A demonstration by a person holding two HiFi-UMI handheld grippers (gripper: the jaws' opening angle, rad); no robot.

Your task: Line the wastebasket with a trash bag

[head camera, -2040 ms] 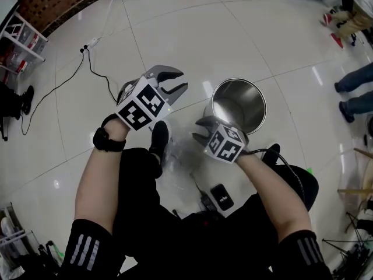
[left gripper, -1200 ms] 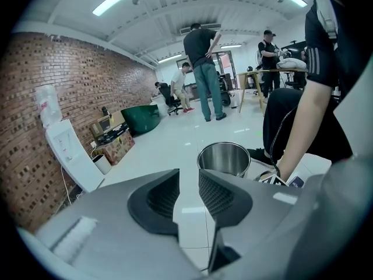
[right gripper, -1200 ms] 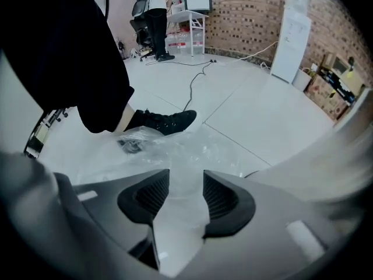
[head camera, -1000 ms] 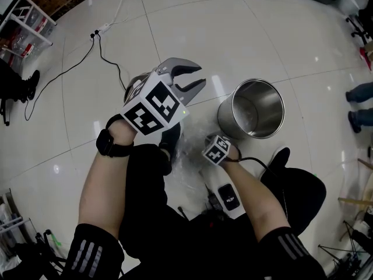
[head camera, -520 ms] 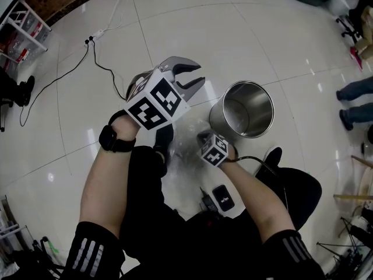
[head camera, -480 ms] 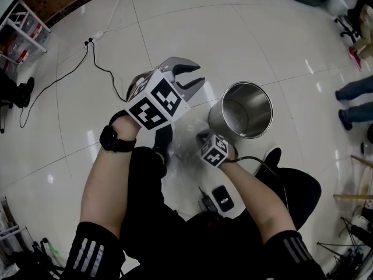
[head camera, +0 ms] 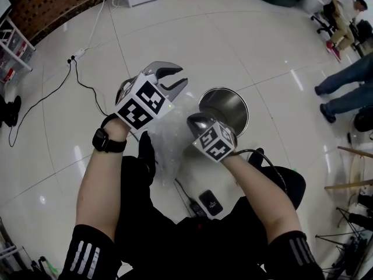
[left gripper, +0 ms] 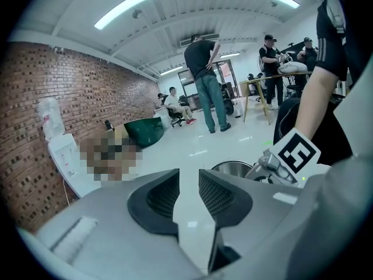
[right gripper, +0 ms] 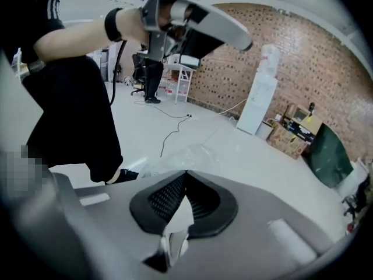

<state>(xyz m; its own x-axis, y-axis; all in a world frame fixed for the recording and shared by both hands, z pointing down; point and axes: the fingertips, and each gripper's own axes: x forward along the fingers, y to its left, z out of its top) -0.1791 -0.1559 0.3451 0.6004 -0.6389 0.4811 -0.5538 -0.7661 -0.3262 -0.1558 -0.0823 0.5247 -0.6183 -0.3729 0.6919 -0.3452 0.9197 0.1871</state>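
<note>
A round steel wastebasket [head camera: 228, 104] stands open on the white tiled floor, and its rim [left gripper: 232, 167] shows in the left gripper view. My right gripper [head camera: 192, 121] hangs just left of it, shut on a clear trash bag [head camera: 168, 137]. The crumpled bag trails down toward the floor by my legs. In the right gripper view the jaws [right gripper: 185, 175] meet with thin film pinched between them, and more of the bag [right gripper: 187, 154] lies beyond. My left gripper [head camera: 181, 76] is held higher, above and left of the bag, open with nothing between its jaws [left gripper: 188, 182].
A phone [head camera: 208, 202] lies on the floor by my knees. A power cable [head camera: 81, 77] runs off to the upper left. People's legs [head camera: 344, 92] stand at the right, more people [left gripper: 207, 80] farther off. A brick wall [right gripper: 303, 63] and a water dispenser [right gripper: 256, 107] stand behind.
My right gripper has risen from near the floor to rim height, pulling the bag up with it. My left gripper has shifted a little up and left, still open.
</note>
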